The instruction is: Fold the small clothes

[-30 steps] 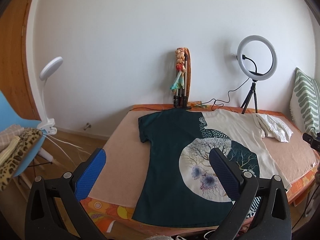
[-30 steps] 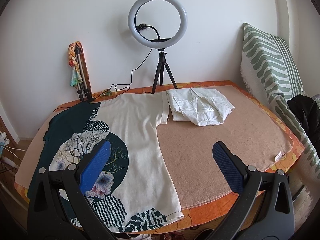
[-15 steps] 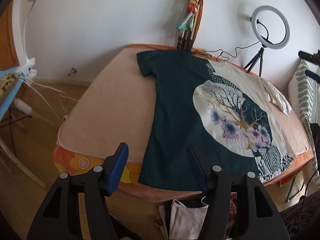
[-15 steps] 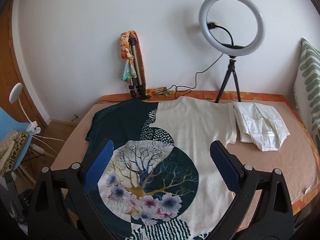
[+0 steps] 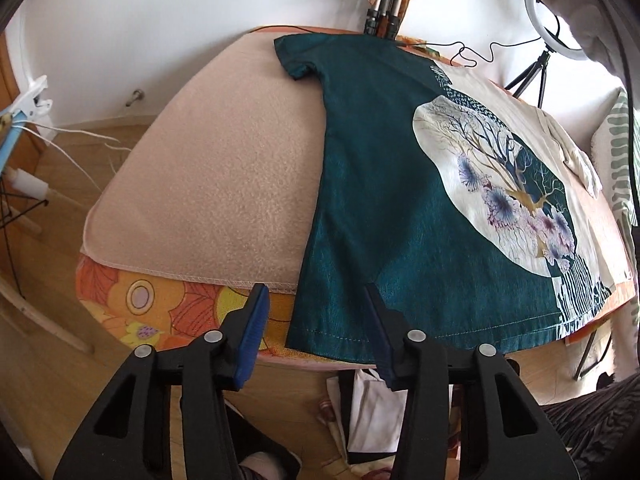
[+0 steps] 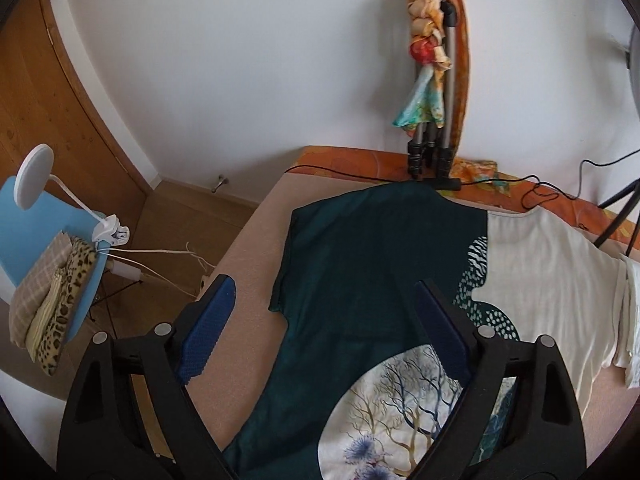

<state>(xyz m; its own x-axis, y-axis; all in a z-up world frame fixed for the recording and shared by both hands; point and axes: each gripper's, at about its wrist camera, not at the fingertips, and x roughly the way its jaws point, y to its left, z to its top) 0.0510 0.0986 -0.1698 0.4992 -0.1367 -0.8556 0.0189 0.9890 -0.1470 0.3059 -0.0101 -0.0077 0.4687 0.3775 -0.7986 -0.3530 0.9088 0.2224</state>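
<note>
A T-shirt point(image 5: 380, 184), dark teal on one side and cream on the other with a tree print, lies flat on a beige towel point(image 5: 208, 184). My left gripper point(image 5: 316, 320) hovers at the shirt's near hem. Its jaws are closing with the teal hem corner point(image 5: 308, 332) between them, and the pads do not press it. My right gripper point(image 6: 324, 312) hangs over the teal sleeve point(image 6: 288, 280) of the T-shirt point(image 6: 360, 240). Its jaws stand wide and are closing a little, with nothing gripped. A folded white garment point(image 5: 580, 160) lies beyond the shirt.
The towel covers a table with an orange flowered cloth point(image 5: 160, 304). A scarf-wrapped tripod point(image 6: 432, 80), a black cable point(image 6: 540, 192) and a ring light point(image 5: 552, 20) stand at the wall. A blue chair point(image 6: 80, 300) holds folded cloths. A bag point(image 5: 368, 412) sits under the table.
My left gripper sank and tipped down toward the shirt's near hem corner, and its jaws narrowed. My right gripper swung left, from the cream side to above the teal sleeve.
</note>
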